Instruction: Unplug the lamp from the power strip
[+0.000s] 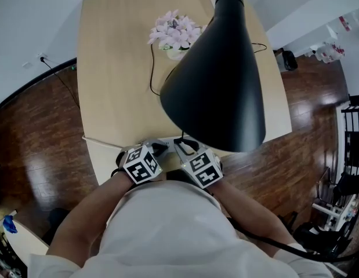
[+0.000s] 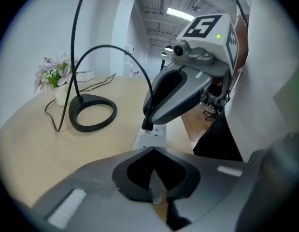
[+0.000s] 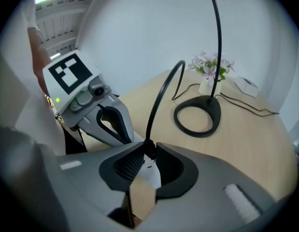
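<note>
A black desk lamp has its shade (image 1: 217, 86) high over the table and its ring base (image 2: 92, 112) on the wood. The lamp's cord (image 2: 115, 50) arcs down to a black plug (image 2: 147, 124). My right gripper (image 3: 148, 148) is shut on that plug. The plug sits just over the white power strip (image 2: 153, 137) at the table's near edge, and its prongs seem to show. My left gripper (image 2: 153, 150) is shut at the strip's near end and appears to grip it. In the head view both grippers meet at the near edge, the left gripper (image 1: 159, 148) beside the right gripper (image 1: 182, 143).
A pot of pink flowers (image 1: 174, 30) stands behind the lamp base on the wooden table (image 1: 109, 68). A white box (image 3: 246, 85) with a thin cable lies at the far side. Dark wood floor surrounds the table, and a cable (image 1: 57, 74) runs from the wall.
</note>
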The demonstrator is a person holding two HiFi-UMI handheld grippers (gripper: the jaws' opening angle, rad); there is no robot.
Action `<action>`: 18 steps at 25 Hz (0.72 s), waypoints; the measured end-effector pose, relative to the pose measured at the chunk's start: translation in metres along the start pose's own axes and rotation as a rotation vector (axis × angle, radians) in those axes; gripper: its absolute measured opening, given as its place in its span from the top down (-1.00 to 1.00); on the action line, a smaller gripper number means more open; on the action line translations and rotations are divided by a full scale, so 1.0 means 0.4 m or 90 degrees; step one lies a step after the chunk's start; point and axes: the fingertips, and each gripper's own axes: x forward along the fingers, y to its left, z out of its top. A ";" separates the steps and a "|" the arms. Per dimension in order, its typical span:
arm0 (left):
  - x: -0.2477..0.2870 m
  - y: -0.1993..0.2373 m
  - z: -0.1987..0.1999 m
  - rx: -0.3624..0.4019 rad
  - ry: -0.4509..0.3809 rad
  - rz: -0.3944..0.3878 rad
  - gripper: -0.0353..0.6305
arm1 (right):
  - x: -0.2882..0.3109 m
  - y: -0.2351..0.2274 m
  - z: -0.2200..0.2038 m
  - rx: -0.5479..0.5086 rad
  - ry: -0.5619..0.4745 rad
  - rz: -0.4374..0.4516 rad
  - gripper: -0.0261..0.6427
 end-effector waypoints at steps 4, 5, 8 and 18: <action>0.000 0.001 0.000 -0.007 0.000 -0.006 0.89 | -0.025 -0.006 0.058 -0.029 -0.028 0.002 0.68; 0.000 0.000 0.000 -0.008 -0.001 -0.006 0.89 | -0.024 -0.014 0.060 -0.027 -0.026 0.001 0.68; -0.002 -0.002 -0.001 -0.014 -0.007 -0.006 0.89 | -0.012 -0.041 0.066 -0.023 -0.028 0.001 0.68; 0.002 0.000 -0.003 -0.028 -0.011 -0.002 0.88 | 0.004 -0.090 0.016 -0.020 -0.028 0.018 0.67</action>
